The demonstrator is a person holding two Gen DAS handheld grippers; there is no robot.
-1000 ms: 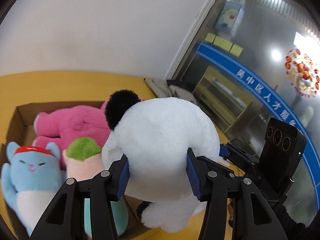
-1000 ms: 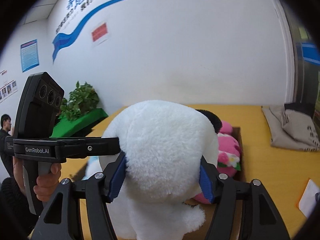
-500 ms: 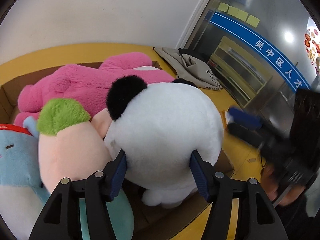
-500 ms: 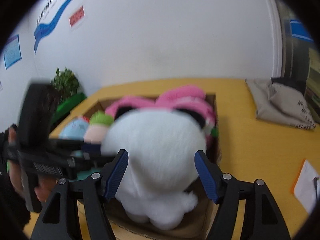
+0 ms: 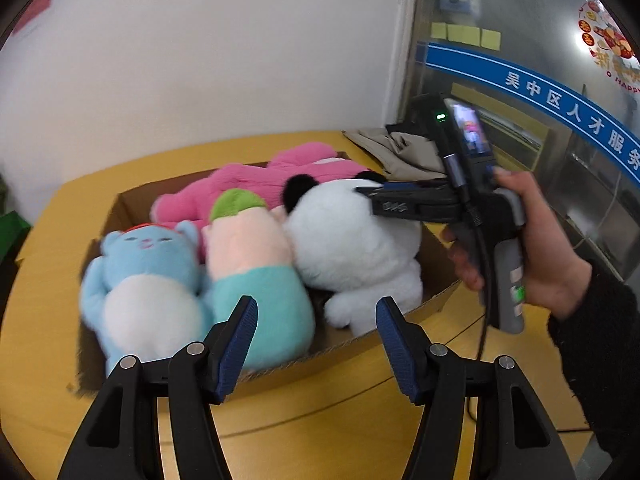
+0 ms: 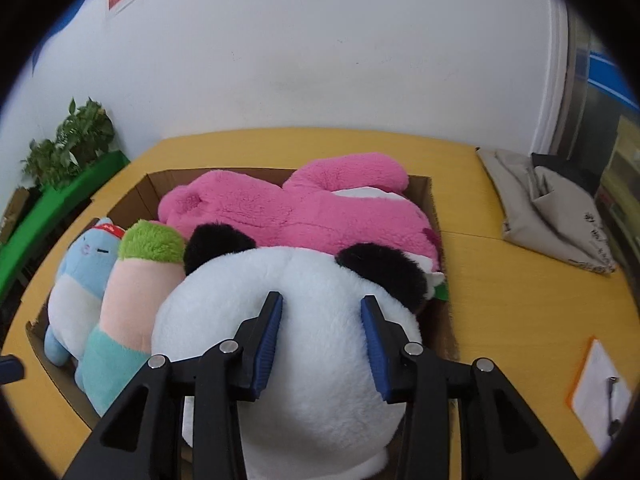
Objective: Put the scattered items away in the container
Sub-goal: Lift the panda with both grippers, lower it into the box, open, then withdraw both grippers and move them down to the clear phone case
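A white panda plush (image 5: 352, 248) with black ears lies in the cardboard box (image 5: 436, 256) at its right end, beside a pink-and-teal plush (image 5: 256, 264), a blue plush (image 5: 148, 276) and a big pink plush (image 5: 256, 184). My left gripper (image 5: 316, 336) is open and empty, held back in front of the box. My right gripper (image 6: 322, 336) has its blue pads pressed into the back of the panda's head (image 6: 304, 320); it also shows in the left wrist view (image 5: 400, 204), held by a hand.
The box (image 6: 434, 200) sits on a yellow table (image 6: 520, 288). A folded beige cloth (image 6: 552, 204) lies at the back right. A white paper with an orange edge (image 6: 600, 392) lies at the right. A green plant (image 6: 68, 140) stands at the left.
The panda has been lowered into the box. My left gripper has let go of it, opened and pulled back. My right gripper has narrowed on the panda's head.
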